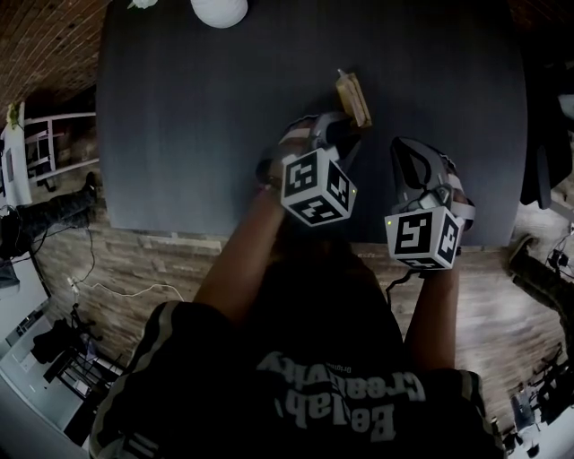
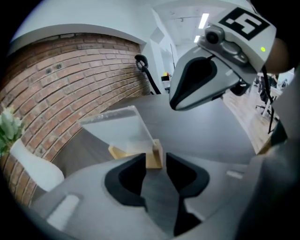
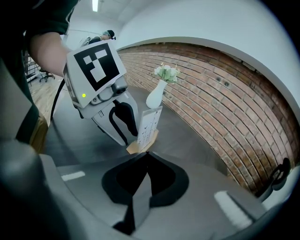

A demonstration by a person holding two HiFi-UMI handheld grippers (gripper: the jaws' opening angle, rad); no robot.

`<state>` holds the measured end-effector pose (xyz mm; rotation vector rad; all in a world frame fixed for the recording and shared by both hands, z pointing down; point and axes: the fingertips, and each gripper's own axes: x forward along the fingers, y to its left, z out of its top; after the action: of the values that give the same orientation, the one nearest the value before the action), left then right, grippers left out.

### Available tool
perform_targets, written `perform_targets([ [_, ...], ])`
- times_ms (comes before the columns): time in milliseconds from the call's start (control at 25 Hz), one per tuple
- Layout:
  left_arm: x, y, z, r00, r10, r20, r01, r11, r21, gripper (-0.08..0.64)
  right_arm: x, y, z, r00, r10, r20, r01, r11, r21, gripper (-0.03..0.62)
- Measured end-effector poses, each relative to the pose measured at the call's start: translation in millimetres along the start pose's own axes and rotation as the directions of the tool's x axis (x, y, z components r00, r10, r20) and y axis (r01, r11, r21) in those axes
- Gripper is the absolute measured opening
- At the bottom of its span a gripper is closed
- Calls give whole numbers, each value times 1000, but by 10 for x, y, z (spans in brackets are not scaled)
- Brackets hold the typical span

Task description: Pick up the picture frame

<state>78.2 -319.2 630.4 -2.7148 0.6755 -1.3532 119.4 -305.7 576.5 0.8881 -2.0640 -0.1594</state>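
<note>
The picture frame [image 1: 352, 97], a clear panel standing in a slim wooden base, stands upright on the dark table [image 1: 179, 134]. My left gripper [image 1: 345, 133] points down at its near end. In the left gripper view the jaws stand open [image 2: 154, 164], with the end of the wooden base [image 2: 153, 157] just past the tips, in line with the gap and untouched by the pads. The clear panel [image 2: 122, 129] rises to the left of it. My right gripper [image 1: 405, 152] hovers to the right of the frame, shut [image 3: 146, 154] with nothing in it. The frame [image 3: 149, 125] lies just ahead of its tips.
A white vase [image 3: 157, 93] with pale flowers stands farther back on the table, close to the brick wall [image 3: 225, 93]; it also shows at the far table edge [image 1: 220, 11]. The table's near edge [image 1: 197, 231] lies right below both grippers, above the wooden floor.
</note>
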Motion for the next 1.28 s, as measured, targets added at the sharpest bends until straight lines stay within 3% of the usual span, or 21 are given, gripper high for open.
perform_targets([
  [640,356,-55,5,999,-51,-17,51,999,17,137,74,-19,-267,999,18,-45,-18,1000,15,6],
  [880,446,6,-2,998,-61,-24,61,998,18,107,134,-98,-331,999,19,-46,-18,999,31,6],
  [960,454,15,-5,998,-70,-10,70,998,4,61,159,-77,-341,998,27,-54,-25,999,28,6],
  [1280,428,-10,40,998,-49,25,49,999,-15,49,127,-66,-372,998,23,-51,-22,1000,19,6],
])
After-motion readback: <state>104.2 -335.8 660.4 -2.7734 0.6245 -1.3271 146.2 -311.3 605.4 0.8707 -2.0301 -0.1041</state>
